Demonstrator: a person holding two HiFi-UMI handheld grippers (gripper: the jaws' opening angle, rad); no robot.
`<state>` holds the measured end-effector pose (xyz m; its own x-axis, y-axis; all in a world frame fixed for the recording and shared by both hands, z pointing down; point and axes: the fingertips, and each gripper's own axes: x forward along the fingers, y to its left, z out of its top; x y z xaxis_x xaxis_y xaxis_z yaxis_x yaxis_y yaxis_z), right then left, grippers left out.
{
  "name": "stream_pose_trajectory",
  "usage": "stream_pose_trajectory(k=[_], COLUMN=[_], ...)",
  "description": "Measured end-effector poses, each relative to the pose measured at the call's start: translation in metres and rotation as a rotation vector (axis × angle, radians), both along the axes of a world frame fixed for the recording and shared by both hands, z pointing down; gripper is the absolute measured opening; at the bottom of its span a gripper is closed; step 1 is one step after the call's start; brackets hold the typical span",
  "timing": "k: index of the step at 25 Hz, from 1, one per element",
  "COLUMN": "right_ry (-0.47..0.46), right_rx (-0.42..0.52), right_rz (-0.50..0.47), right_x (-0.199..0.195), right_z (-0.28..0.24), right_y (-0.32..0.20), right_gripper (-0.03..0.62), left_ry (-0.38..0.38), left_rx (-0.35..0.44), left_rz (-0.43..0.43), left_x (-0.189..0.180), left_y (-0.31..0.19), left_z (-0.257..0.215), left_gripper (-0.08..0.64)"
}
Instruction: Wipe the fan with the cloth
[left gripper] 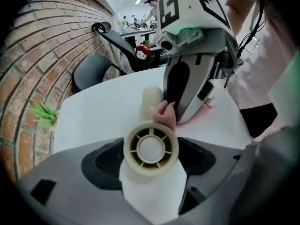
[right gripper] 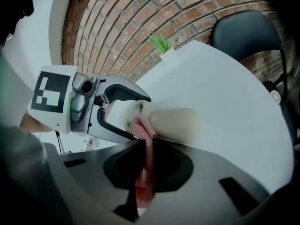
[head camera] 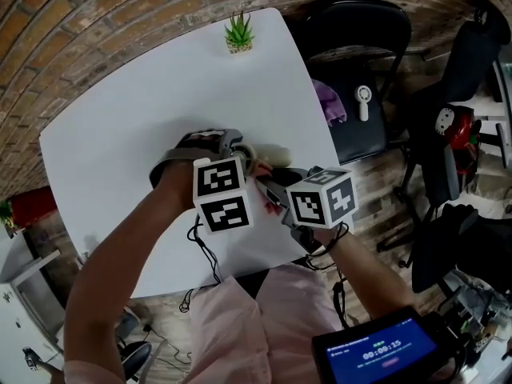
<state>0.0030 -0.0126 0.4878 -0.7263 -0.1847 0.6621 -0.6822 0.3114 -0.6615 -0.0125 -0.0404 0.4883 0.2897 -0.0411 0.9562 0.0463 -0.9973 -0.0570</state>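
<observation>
Left gripper was clamped on the fan at its round, ribbed cream-plastic head, likely to steady it. Right gripper pinched the soft pink cloth, its tip pressed to the fan's neck at 12 o'clock, placed for wiping. Smooth white table; spiky plant beyond, 12 o'clock.

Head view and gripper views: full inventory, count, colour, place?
small cream handheld fan: 1, cream, in left claw
thin pink cloth: 1, pink, in right claw, touching fan
square white table: 1, white, centre
small potted plant: 1, green, table's far edge
black chair: 1, black, right of table
purple fabric bundle: 1, purple, chair seat
small white handheld fan: 1, white, chair seat
left claw: 1, grey, shut on cream fan
right claw: 1, grey, shut on cloth
</observation>
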Motion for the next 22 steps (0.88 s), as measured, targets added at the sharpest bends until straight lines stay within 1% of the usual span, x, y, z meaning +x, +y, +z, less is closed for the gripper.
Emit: stream_pose_trajectory(k=[7,16,22], right_ry=[-0.012,0.015,0.024], right_rx=[-0.039,-0.048,-0.042], right_rz=[0.119,0.178,0.194], right_x=[0.009,0.038,0.052], right_z=[0.002,0.004,0.004], right_y=[-0.002,0.0,-0.002], right_gripper=[0.031,0.031,0.031], left_ry=[-0.01,-0.012,-0.017], left_rx=[0.002,0.002,0.001], left_rz=[0.005,0.011,0.02], left_x=[0.0,-0.001,-0.001], left_y=[0.0,0.0,0.0], left_z=[0.0,0.001,0.001], left_gripper=[0.364,0.364,0.364])
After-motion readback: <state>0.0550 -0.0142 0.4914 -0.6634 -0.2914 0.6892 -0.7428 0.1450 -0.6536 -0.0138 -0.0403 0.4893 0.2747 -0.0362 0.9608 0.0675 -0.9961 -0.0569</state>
